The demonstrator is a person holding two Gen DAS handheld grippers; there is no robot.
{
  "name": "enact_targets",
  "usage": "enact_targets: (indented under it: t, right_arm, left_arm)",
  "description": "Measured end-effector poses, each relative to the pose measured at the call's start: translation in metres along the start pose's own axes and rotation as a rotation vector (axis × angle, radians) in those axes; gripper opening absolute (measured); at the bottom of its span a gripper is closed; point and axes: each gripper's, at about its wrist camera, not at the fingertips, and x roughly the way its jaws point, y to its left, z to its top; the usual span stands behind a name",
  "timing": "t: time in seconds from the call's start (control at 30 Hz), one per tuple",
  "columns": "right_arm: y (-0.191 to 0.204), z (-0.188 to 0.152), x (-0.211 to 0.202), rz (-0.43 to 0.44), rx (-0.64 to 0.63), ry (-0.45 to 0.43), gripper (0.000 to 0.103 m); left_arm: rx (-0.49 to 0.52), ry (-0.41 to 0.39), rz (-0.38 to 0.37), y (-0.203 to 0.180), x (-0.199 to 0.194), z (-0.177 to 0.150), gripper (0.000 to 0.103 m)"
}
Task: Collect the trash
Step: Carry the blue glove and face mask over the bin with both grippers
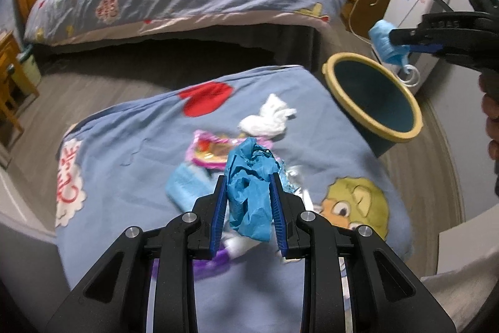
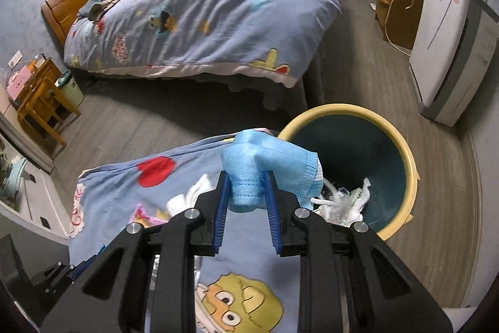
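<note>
— What have your grippers got?
— My left gripper [image 1: 249, 189] pinches a crumpled blue glove [image 1: 249, 186] above the bedspread [image 1: 124, 152]; my right gripper [image 2: 246, 192] clamps a blue face mask [image 2: 268, 164] beside the bin [image 2: 408, 158].
— And the other trash?
— White tissue [image 1: 268, 117] and a pink wrapper [image 1: 209, 152] lie farther out on the bedspread.

Dim, cool indoor light throughout. Deep shadow under the far bed [image 1: 187, 52]. Strong fisheye bending and black vignette at every corner. Slight motion blur on the floor [image 1: 436, 177] at right.
</note>
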Motion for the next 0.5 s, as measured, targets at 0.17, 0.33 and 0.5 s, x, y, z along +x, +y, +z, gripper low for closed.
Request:
enact_targets:
  t: [0.17,0.33,0.5]
  right_arm:
    - [-0.019,0.002,0.005,-0.019,0.011,0.001,0.023]
    - [-0.054,0.004,0.004,-0.051,0.070,-0.008,0.023]
    - [-0.091,0.004,0.009,-0.091,0.111,-0.013,0.023]
  left_arm:
    - [0.029,0.008,-0.047,-0.027,0.014,0.025,0.029]
    - [0.086,-0.027,-0.074,-0.057,0.022,0.062,0.029]
    - [0.161,-0.051,-0.096,-0.089,0.034,0.089,0.029]
